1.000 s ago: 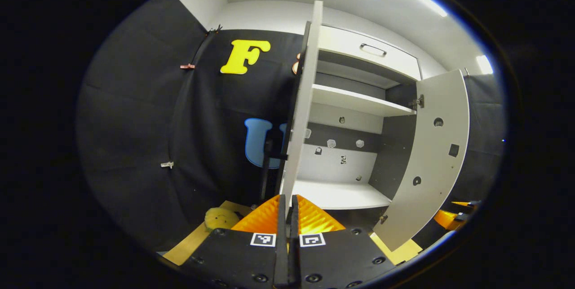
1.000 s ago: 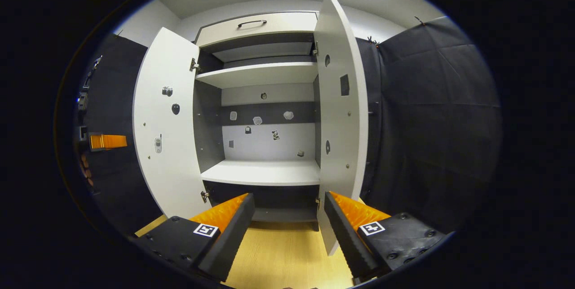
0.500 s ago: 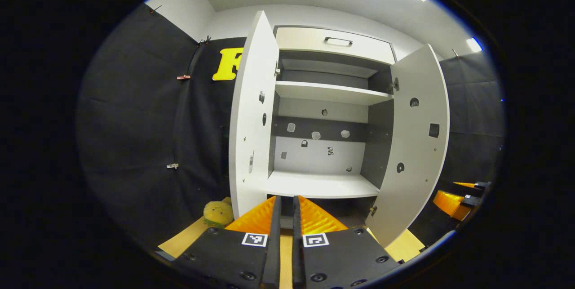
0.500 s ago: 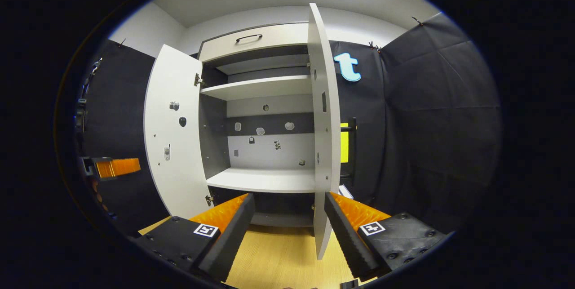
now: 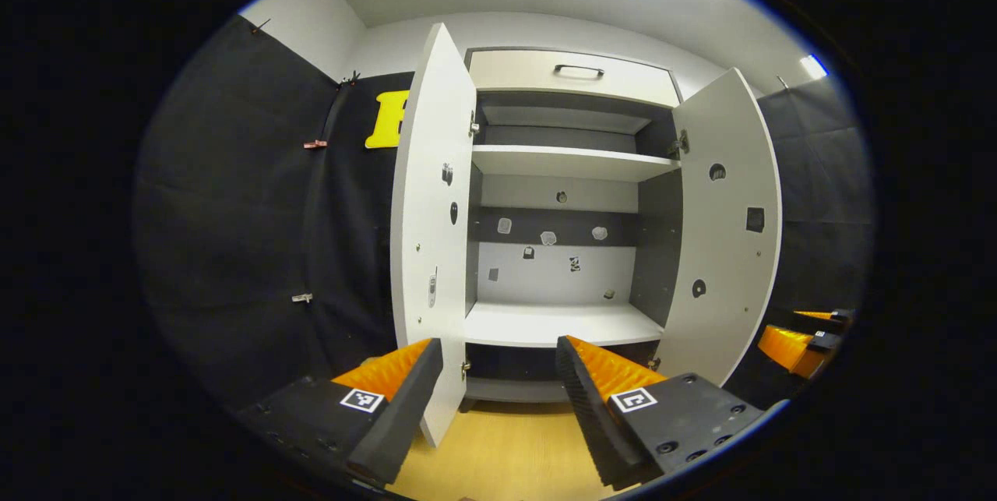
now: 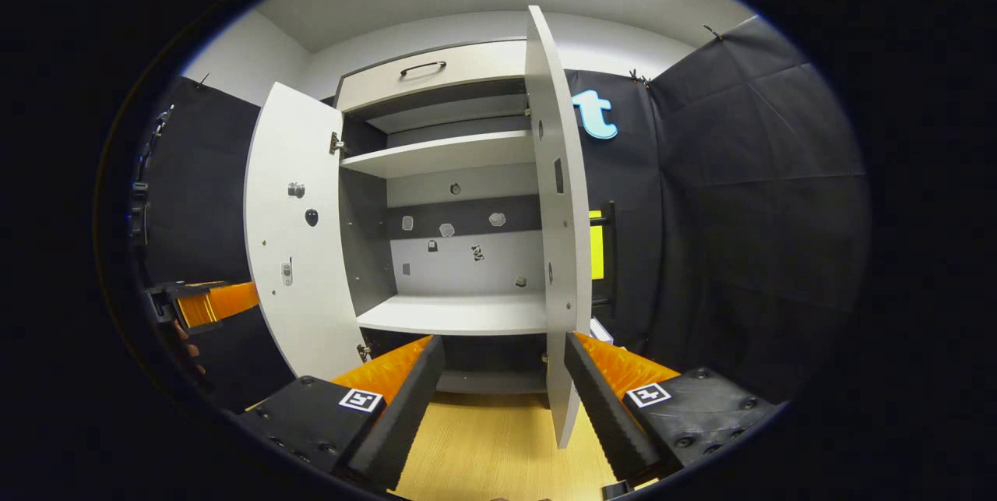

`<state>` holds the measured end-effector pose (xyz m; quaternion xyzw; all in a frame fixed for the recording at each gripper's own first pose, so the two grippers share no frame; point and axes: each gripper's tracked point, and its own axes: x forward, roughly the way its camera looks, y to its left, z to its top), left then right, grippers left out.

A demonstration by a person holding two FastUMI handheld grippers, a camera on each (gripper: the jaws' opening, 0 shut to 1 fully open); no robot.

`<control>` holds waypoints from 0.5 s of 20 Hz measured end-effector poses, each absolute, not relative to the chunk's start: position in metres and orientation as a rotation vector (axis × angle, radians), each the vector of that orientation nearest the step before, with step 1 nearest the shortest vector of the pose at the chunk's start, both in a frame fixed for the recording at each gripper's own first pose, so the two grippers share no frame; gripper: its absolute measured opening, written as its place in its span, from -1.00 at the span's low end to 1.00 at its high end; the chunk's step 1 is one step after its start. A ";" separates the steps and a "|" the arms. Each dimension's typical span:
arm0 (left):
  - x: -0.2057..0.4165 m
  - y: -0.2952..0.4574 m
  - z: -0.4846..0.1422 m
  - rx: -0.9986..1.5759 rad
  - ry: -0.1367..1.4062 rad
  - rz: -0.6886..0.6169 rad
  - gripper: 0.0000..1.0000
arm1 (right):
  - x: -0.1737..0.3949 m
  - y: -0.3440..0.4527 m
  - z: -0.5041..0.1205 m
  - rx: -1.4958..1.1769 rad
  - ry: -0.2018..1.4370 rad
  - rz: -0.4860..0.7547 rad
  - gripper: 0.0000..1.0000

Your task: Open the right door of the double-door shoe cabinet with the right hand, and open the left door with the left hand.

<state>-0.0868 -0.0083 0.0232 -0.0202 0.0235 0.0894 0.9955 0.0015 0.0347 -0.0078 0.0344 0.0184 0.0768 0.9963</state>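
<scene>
1. Sprang wide open since half a second ago: left gripper (image 5: 498, 400), off the white left door (image 5: 428, 236), holding nothing.
2. Right gripper (image 6: 502, 400) wide open too, empty, beside white right door (image 6: 557, 228).
3. Both doors swung out from tall white shoe cabinet (image 5: 565, 166).

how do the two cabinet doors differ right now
In the left gripper view, the white left door is seen at a steeper angle, so it looks narrower; the white right door shows more of its inner face. The left door's inner face carries a small latch-like fitting low down, while the right door's has a dark square patch and round holes. Both stand swung open, clear of both open hand-held grippers.
</scene>
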 end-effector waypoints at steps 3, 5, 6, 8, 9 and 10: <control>-0.082 0.001 0.021 -0.040 0.045 0.154 0.91 | 0.005 0.042 -0.009 0.081 0.040 0.139 0.95; -0.079 0.007 0.022 -0.045 0.031 0.158 0.90 | 0.008 0.046 -0.011 0.078 0.037 0.130 0.95; -0.078 0.008 0.022 -0.046 0.025 0.149 0.90 | 0.009 0.048 -0.011 0.076 0.035 0.127 0.95; -0.078 0.009 0.025 -0.044 0.005 0.136 0.90 | 0.013 0.057 -0.015 0.068 0.044 0.131 0.95; -0.077 0.010 0.025 -0.042 -0.003 0.131 0.90 | 0.014 0.059 -0.015 0.061 0.046 0.130 0.95; -0.076 0.009 0.025 -0.041 -0.007 0.123 0.90 | 0.015 0.060 -0.015 0.058 0.042 0.124 0.95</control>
